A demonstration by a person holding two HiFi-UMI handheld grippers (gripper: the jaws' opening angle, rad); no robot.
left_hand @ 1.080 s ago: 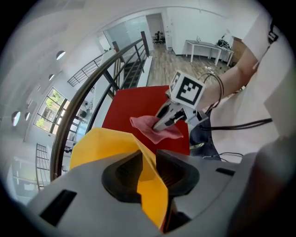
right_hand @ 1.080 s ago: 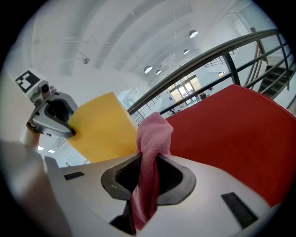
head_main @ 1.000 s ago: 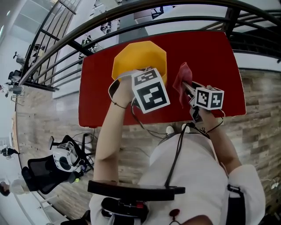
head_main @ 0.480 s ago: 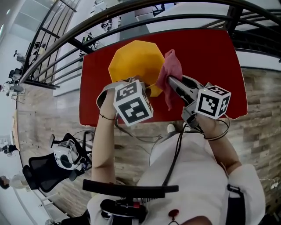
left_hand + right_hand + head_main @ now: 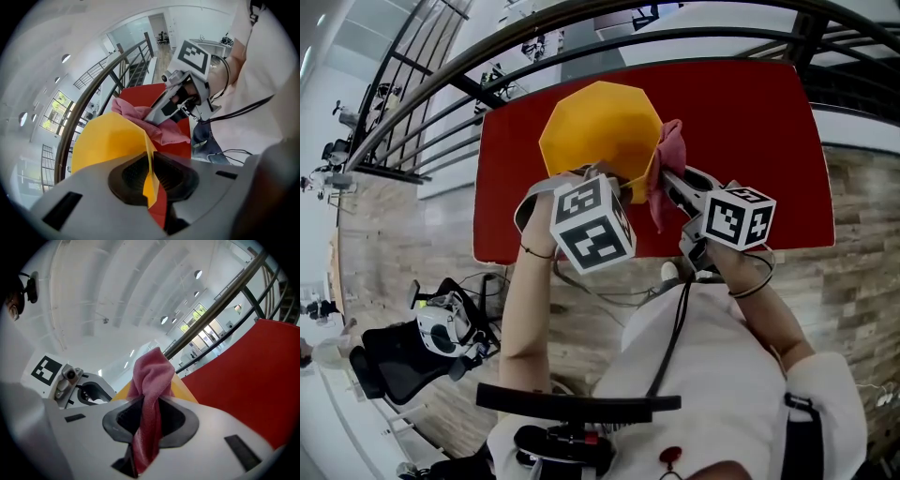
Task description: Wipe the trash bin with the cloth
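Head view: your left gripper (image 5: 611, 183) sits at centre frame, clamped on the near rim of the yellow trash bin (image 5: 598, 127). The bin fills the upper middle of the frame, over the red table (image 5: 750, 141). The left gripper view backs that up: the jaws have just been closing, and the bin's thin yellow wall is pinched between the dark pads (image 5: 131, 175). Your right gripper (image 5: 670, 180), just right of centre, is clenched on the pink cloth (image 5: 666, 155). In the right gripper view the cloth runs up between the jaws and bunches above them. That bunched end touches the bin's right edge. A dark railing (image 5: 581, 37) curves across the top of the frame.
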